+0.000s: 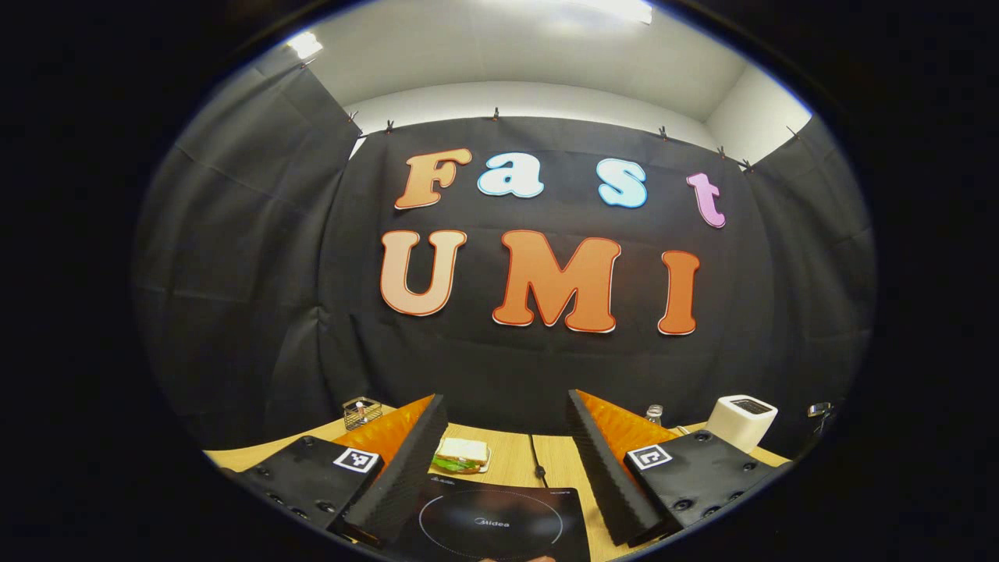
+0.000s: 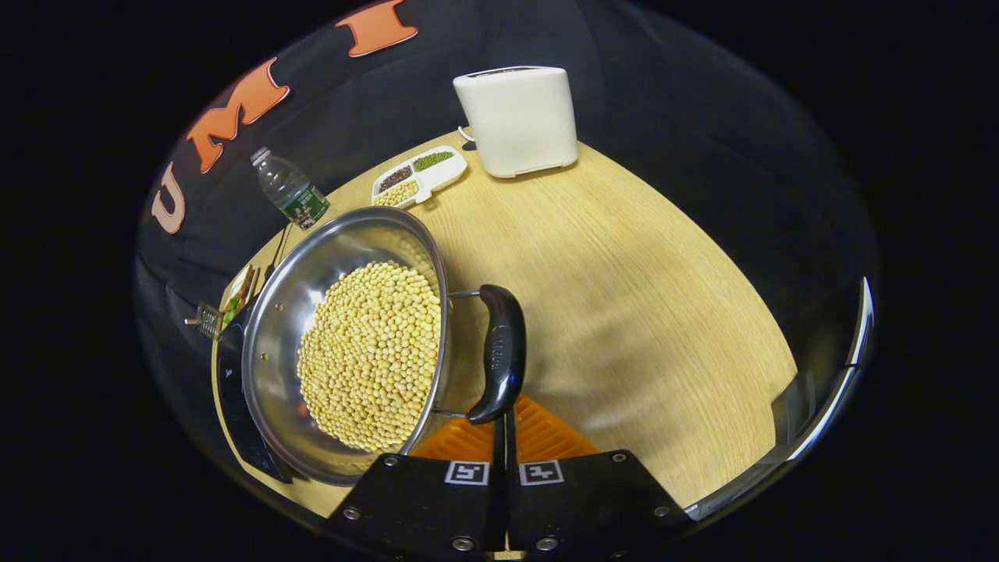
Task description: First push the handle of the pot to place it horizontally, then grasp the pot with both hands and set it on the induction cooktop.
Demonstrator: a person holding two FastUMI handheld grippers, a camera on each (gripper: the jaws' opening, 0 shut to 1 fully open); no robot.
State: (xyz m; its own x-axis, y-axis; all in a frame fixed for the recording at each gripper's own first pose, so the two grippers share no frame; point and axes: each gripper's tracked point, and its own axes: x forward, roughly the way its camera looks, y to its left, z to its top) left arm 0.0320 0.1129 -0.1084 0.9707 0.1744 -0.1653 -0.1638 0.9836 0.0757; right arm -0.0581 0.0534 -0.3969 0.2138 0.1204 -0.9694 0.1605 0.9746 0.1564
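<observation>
One pot (image 2: 351,343), one cooktop (image 1: 492,523), one toaster (image 2: 519,117), perhaps one sandwich (image 1: 460,454).

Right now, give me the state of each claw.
Left claw: open, holding nothing, above the induction cooktop.
Right claw: shut, empty, its tips at the pot handle.

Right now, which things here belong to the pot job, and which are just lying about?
Job: pot of beans, its handle, induction cooktop, right gripper, left gripper.
Lying about: toaster, water bottle, divided tray, sandwich, wire basket.
</observation>
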